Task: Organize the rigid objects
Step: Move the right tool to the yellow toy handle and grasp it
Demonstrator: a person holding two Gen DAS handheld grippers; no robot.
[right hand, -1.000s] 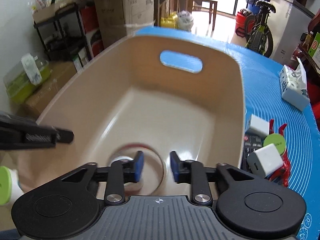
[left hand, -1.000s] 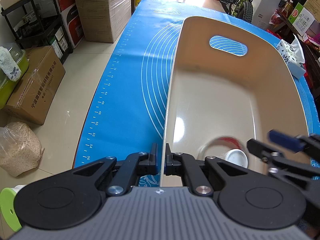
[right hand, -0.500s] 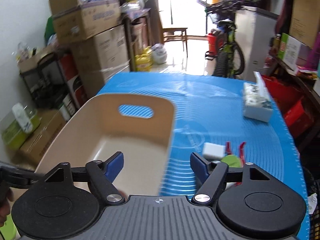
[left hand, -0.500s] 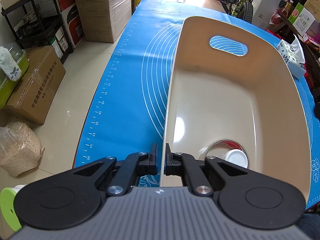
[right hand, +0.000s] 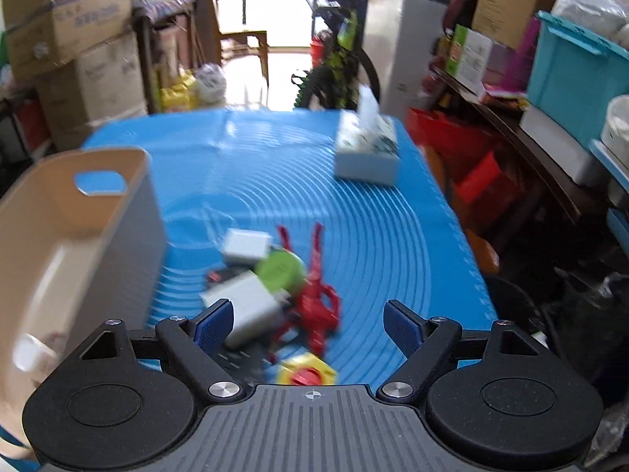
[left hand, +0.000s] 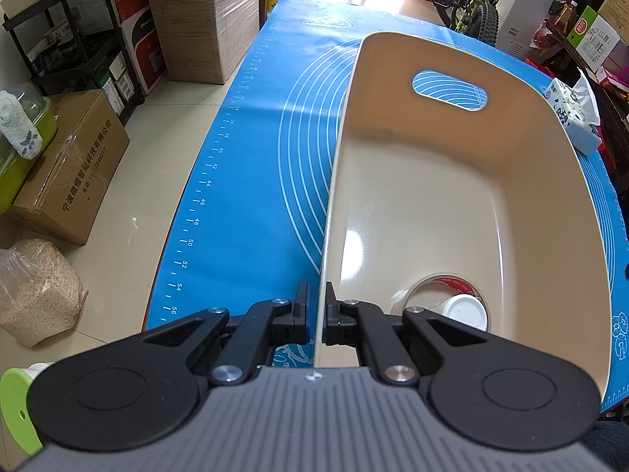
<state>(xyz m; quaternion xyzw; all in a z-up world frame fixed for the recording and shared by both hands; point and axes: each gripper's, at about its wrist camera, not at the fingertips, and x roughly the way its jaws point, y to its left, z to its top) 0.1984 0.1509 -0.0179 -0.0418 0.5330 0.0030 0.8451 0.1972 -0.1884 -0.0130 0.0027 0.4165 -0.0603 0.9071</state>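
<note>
My left gripper [left hand: 315, 310] is shut on the near left rim of the beige bin [left hand: 550, 204], which stands on the blue mat [left hand: 251, 181]. A tape roll [left hand: 452, 287] and a white cap [left hand: 466, 310] lie in the bin's near end. My right gripper [right hand: 308, 324] is open and empty above a pile right of the bin [right hand: 51, 236]: two white chargers [right hand: 247, 306], a green disc [right hand: 281, 271], a red clamp [right hand: 316, 306] and a yellow and red piece [right hand: 306, 371]. The right wrist view is blurred.
A tissue box [right hand: 367, 149] sits at the mat's far right; it also shows in the left wrist view [left hand: 572, 118]. Cardboard boxes [left hand: 67, 169], a shelf and a bag of grain [left hand: 35, 291] stand on the floor left of the table. Shelves and crates [right hand: 570, 78] line the right side.
My right gripper opened, let go of the tape roll in the bin, then lifted out and swung right over the pile. The left gripper has not moved.
</note>
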